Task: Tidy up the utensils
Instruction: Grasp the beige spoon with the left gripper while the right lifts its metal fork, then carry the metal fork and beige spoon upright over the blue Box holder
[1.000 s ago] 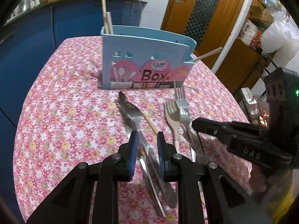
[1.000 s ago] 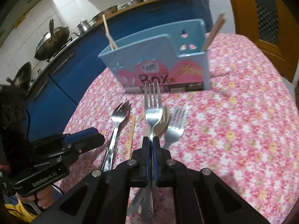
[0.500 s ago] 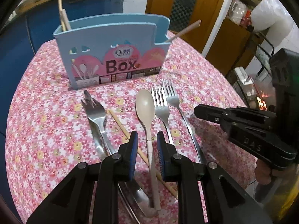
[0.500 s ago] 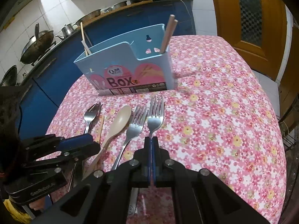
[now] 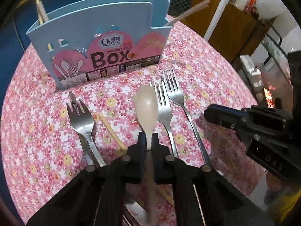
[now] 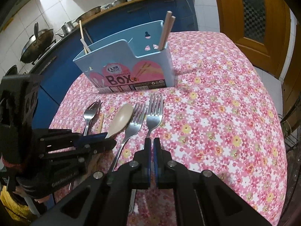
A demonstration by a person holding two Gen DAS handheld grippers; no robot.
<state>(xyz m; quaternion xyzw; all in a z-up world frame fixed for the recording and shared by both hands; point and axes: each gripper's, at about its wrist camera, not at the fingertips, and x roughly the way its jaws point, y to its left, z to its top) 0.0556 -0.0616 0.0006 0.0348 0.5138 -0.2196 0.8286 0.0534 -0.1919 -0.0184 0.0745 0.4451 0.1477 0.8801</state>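
Observation:
A light-blue utensil box [image 5: 97, 43] with a pink "Box" label stands on the floral tablecloth and holds chopsticks [image 5: 188, 12]; it also shows in the right wrist view [image 6: 129, 69]. In front of it lie a beige spoon [image 5: 146, 103], two steel forks [image 5: 163, 109] [image 5: 175, 94], another fork [image 5: 80, 116] and a loose chopstick [image 5: 111, 130]. My left gripper [image 5: 148, 141] is shut on the spoon's handle. My right gripper [image 6: 152, 146] is shut, its tips over the handle of the rightmost fork [image 6: 154, 116]; whether it grips that handle is unclear.
The floral table [image 6: 225, 124] drops off at the right edge. A blue counter [image 6: 131, 13] with pots and woks stands behind. A wooden door [image 6: 254, 18] is at the far right. Shelving and bags [image 5: 263, 9] are right of the table.
The left gripper moved right, from over the left fork to the spoon, and closed on its handle. The right gripper set its fork down on the cloth and drew back to the handle.

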